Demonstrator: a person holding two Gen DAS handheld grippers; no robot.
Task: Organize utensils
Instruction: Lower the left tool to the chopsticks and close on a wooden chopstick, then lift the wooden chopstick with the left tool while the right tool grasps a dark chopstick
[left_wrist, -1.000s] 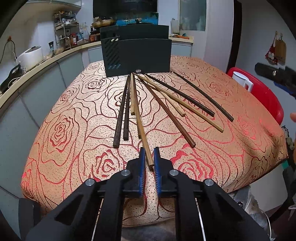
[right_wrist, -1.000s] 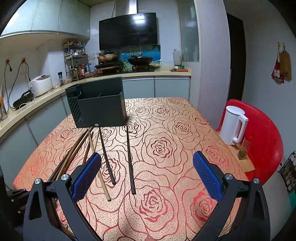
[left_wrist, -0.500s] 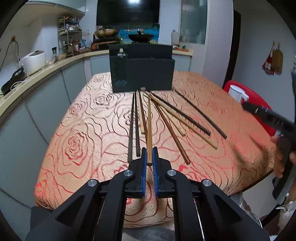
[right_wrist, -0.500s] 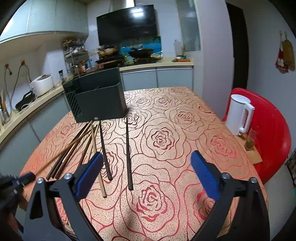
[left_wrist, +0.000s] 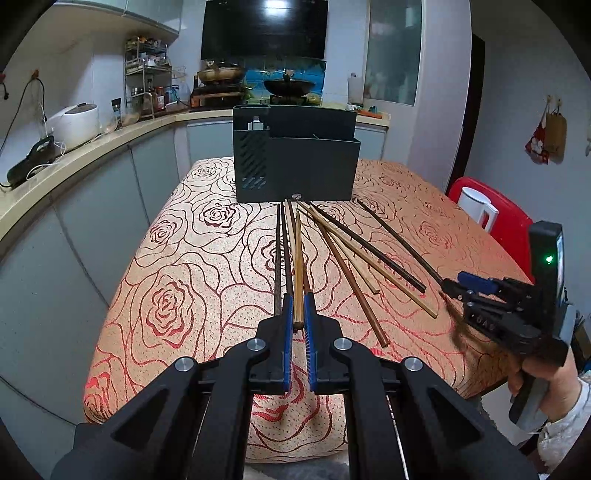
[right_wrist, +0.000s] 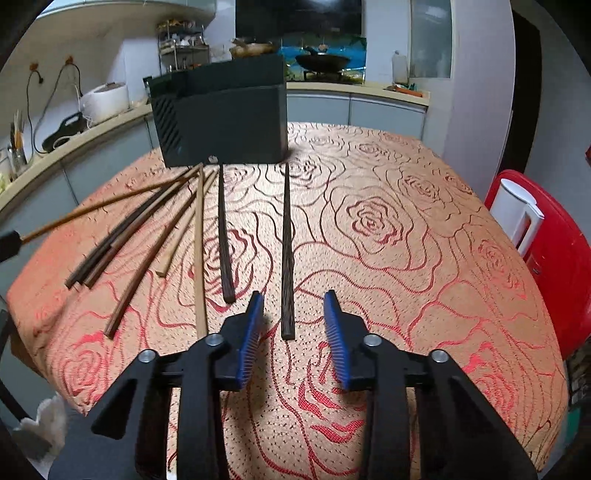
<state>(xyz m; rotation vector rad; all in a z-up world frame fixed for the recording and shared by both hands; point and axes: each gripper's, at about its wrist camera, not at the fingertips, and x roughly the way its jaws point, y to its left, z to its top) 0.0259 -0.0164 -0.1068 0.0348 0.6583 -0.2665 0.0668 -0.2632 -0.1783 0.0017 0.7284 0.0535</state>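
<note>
Chopsticks (left_wrist: 334, 243) fan out on the rose tablecloth (left_wrist: 184, 266) just before the dark holder (left_wrist: 295, 162). The left gripper (left_wrist: 298, 314) is clamped on a light chopstick (left_wrist: 298, 266), seemingly lifted. The right gripper (right_wrist: 293, 321) is closing around the dark chopstick (right_wrist: 286, 258) farthest right of the holder, pads apart from it.

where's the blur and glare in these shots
Left wrist view: the right gripper is motion-smeared at the right edge, and a ceiling light glares off the range hood. Right wrist view: mostly sharp, with fisheye bending the counter.
</note>
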